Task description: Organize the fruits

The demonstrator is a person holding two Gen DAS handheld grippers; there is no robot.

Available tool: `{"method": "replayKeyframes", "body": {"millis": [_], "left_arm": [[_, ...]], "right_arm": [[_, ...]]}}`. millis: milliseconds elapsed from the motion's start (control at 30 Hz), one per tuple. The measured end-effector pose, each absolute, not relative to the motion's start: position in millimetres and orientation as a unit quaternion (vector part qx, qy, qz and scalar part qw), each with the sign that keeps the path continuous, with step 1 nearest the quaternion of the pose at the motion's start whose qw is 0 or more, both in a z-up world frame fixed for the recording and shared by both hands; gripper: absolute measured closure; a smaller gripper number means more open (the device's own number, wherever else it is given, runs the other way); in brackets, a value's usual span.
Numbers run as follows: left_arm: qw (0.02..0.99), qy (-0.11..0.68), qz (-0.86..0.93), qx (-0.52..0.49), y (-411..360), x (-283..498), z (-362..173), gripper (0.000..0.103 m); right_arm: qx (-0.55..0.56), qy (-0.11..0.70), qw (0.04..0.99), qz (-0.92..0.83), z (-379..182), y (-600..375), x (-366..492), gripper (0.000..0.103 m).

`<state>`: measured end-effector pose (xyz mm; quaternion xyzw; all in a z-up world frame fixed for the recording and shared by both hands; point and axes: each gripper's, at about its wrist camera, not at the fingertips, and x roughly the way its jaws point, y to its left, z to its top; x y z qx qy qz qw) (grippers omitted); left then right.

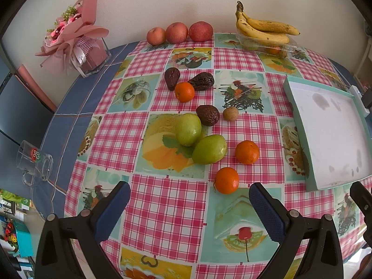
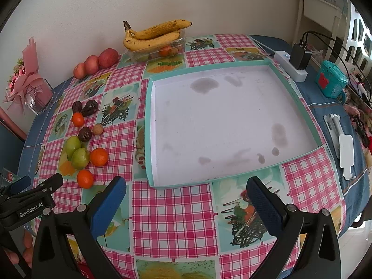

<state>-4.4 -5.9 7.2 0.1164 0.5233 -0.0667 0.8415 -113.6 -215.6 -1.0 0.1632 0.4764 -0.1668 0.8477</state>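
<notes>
- The left gripper has its fingers spread wide with nothing between them, above the near edge of the table.
- The right gripper is also spread wide and empty, just before the near rim of the tray.
- The fruits lie loose on the left half of the table: two green mangoes touch each other, their long axes tilted toward the far side.
- Three oranges are around them; one is near the left gripper, one lies farther back between two dark wrinkled fruits.
- A third dark fruit lies beside a small brown round fruit.
- Three apples stand in a row at the far edge, by the wall.
- The bananas lie on a clear box at the far edge, stems pointing left in the right view.
- The tray is white inside, with grey stains, and holds no fruit.
- The cloth is pink checks with food pictures, over a blue cloth.
- A bouquet and a glass mug are at the left edge.
</notes>
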Motion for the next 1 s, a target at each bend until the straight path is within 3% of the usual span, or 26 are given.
{"method": "replayKeyframes", "body": {"millis": [1000], "left_arm": [[0.842, 0.522, -0.066, 0.117, -6.2, -4.8, 7.3, 0.0]], "right_arm": [[0.166, 0.477, 0.847, -0.165, -3.3, -214.0, -113.2, 0.0]]}}
